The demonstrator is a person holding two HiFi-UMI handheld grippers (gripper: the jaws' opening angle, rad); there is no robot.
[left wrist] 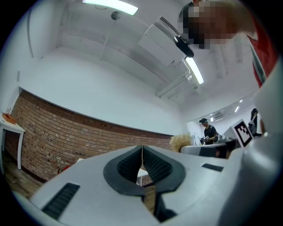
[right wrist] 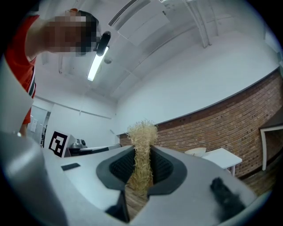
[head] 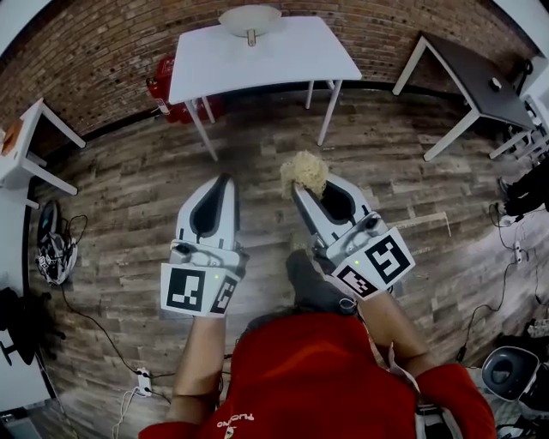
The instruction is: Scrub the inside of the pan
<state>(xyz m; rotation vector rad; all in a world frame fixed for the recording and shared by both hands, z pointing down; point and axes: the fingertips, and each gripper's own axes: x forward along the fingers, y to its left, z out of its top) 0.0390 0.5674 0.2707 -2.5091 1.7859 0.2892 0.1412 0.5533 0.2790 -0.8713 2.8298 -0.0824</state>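
The pan (head: 250, 19) sits on the white desk (head: 283, 56) well ahead of both tools, can't tell what's inside it, while the right hand-held gripper (right wrist: 141, 150) is clamped on a straw-coloured scrubber (right wrist: 142, 132) poking past its tips, and the left hand-held gripper (left wrist: 142, 152) beside it has its jaws pressed together.

White table (head: 283, 56), red fire extinguisher (head: 160, 86)

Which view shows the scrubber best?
The right gripper view: the straw-coloured scrubber stands mid-frame, pinched in the right hand-held gripper. The head view shows its tuft beyond the tips; the left gripper view shows only a small far tuft.
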